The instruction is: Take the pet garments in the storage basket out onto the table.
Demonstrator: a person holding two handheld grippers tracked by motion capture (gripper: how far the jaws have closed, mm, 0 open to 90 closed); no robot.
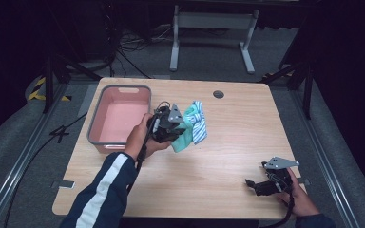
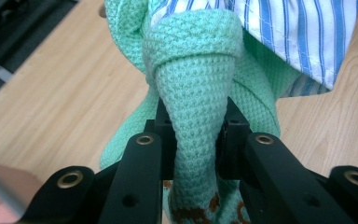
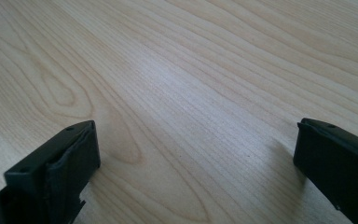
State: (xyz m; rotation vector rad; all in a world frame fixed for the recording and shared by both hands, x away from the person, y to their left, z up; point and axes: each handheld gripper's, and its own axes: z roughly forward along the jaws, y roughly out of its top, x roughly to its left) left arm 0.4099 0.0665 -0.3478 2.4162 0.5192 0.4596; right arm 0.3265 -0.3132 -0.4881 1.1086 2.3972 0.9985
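1. Left tongs (image 2: 193, 140) pinch a fold of the green cloth (image 2: 191, 84), lifted just beside the pink tub (image 1: 120, 116).
2. Right tongs (image 1: 255, 184) rest spread on the worktop (image 1: 228, 142).
3. The striped cloth (image 1: 199, 122), tangled with the green one, may slip off in transit.

striped cloth (image 2: 303, 32) cropped (top edge), jaws half-hidden
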